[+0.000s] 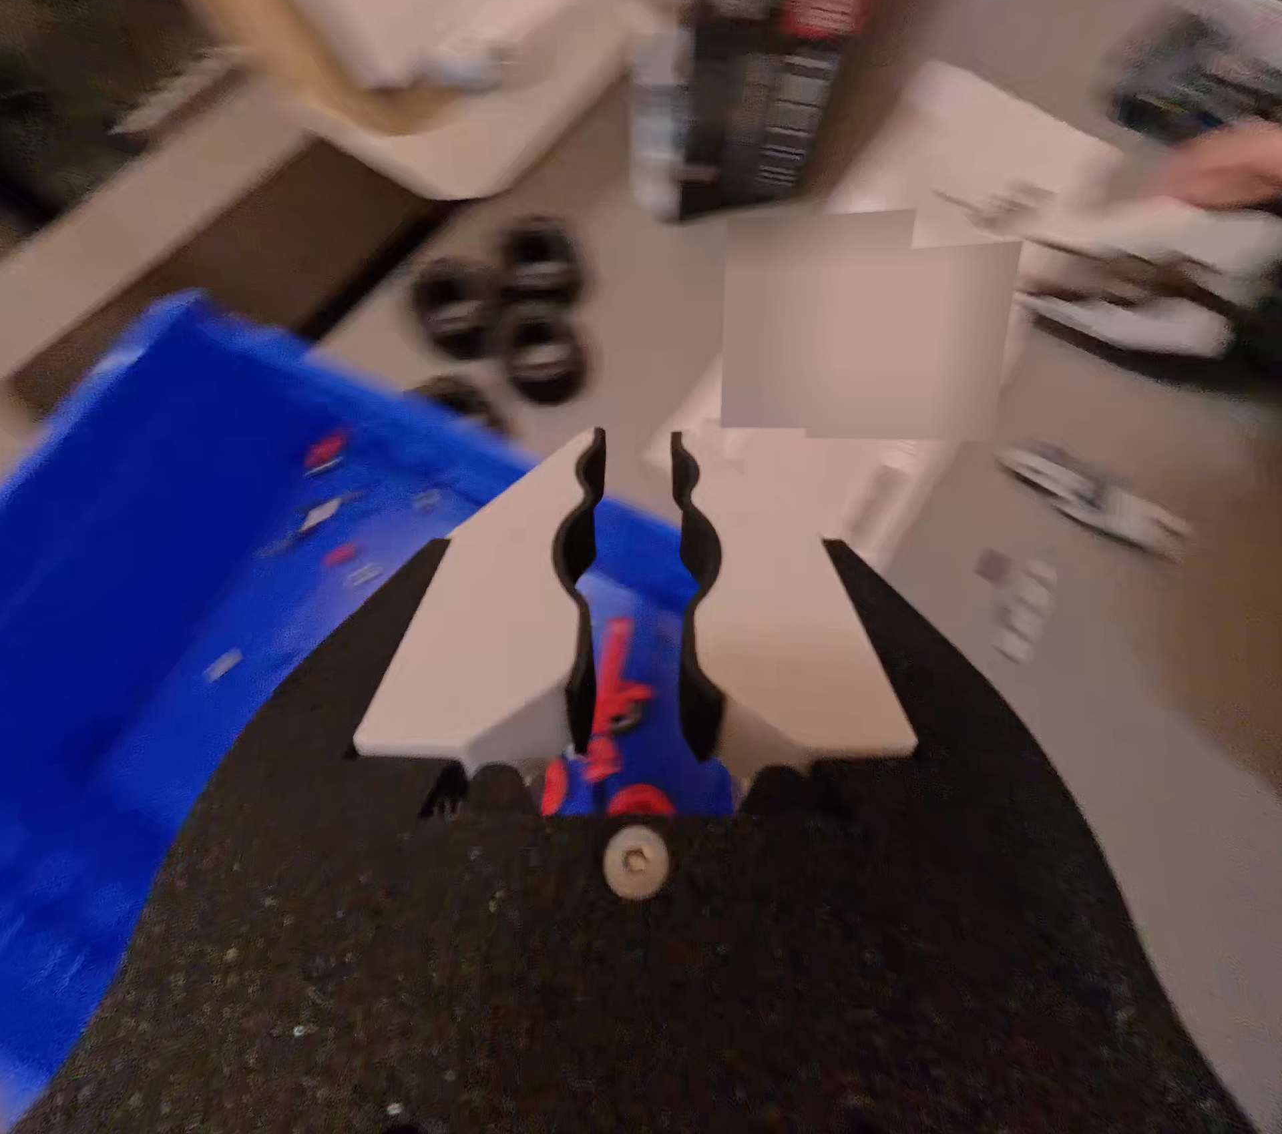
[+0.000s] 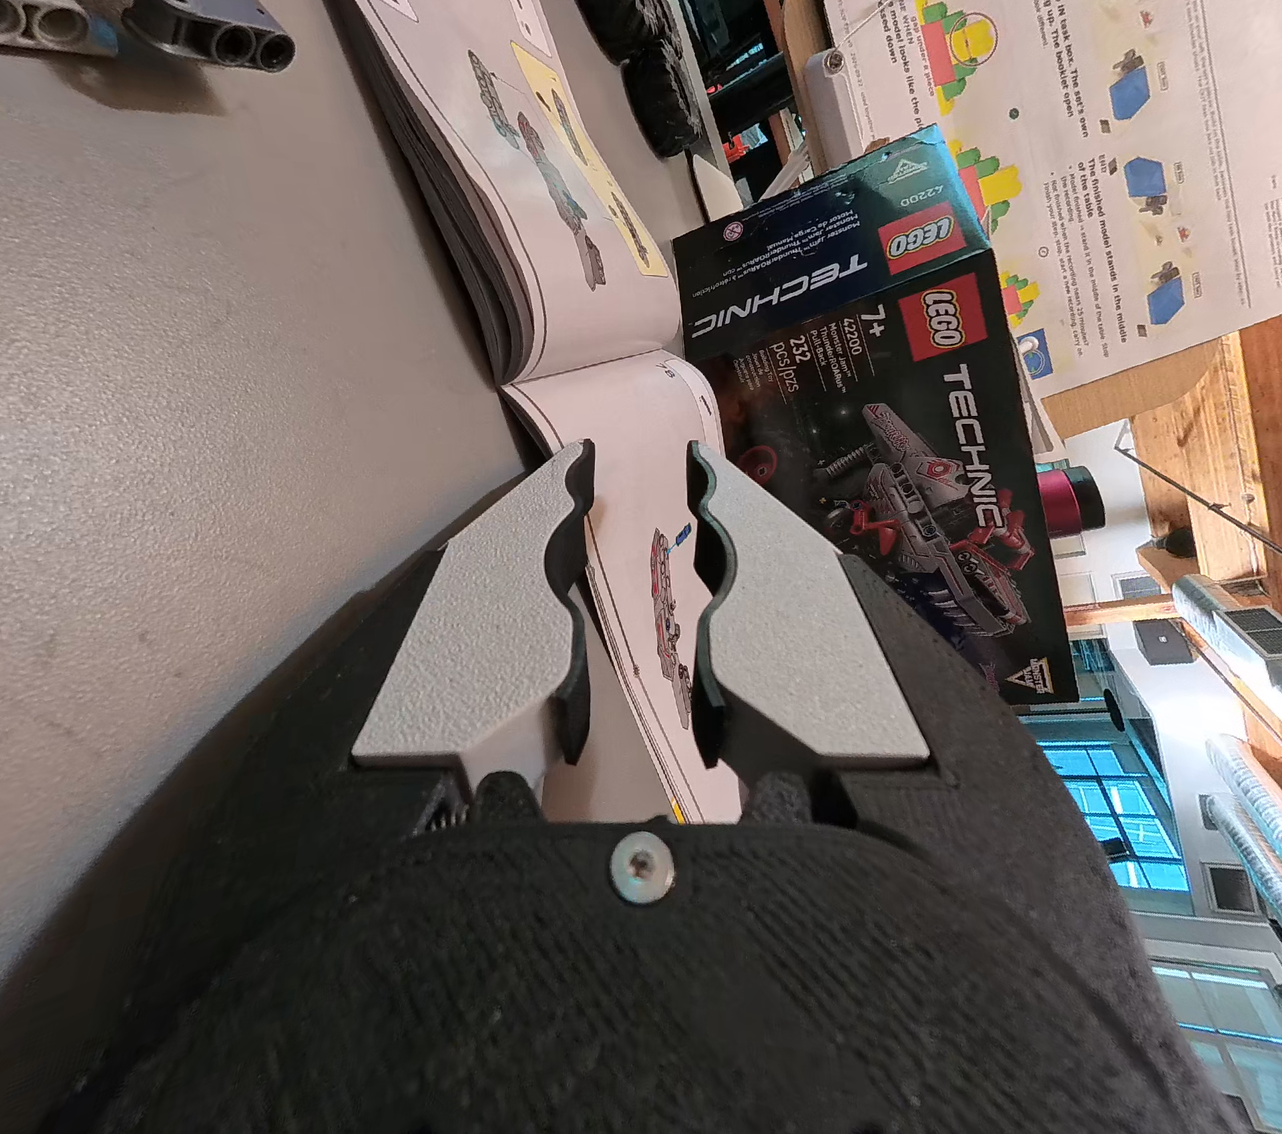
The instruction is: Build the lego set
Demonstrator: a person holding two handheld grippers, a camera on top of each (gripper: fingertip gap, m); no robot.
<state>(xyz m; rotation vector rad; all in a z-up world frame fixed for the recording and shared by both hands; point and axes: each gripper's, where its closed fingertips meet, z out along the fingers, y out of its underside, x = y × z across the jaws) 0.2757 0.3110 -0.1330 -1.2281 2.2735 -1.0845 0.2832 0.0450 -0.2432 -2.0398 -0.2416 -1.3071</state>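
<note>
Blue plastic fills the blurred left wrist view: a parts bin point(image 1: 173, 546) scattered with small red and grey lego pieces point(image 1: 326, 452) lies under and left of the left gripper point(image 1: 637, 442), whose jaws stand spread and empty, with black tyres point(image 1: 513, 310) on the grey worktop point(image 1: 1040, 615) beyond them. The right gripper point(image 2: 639, 449) also has its jaws spread with nothing between them, the open instruction booklet point(image 2: 527, 144) directly ahead. A lego box point(image 2: 888, 407) stands just right, and a grey partly built assembly point(image 2: 139, 5) lies far left.
</note>
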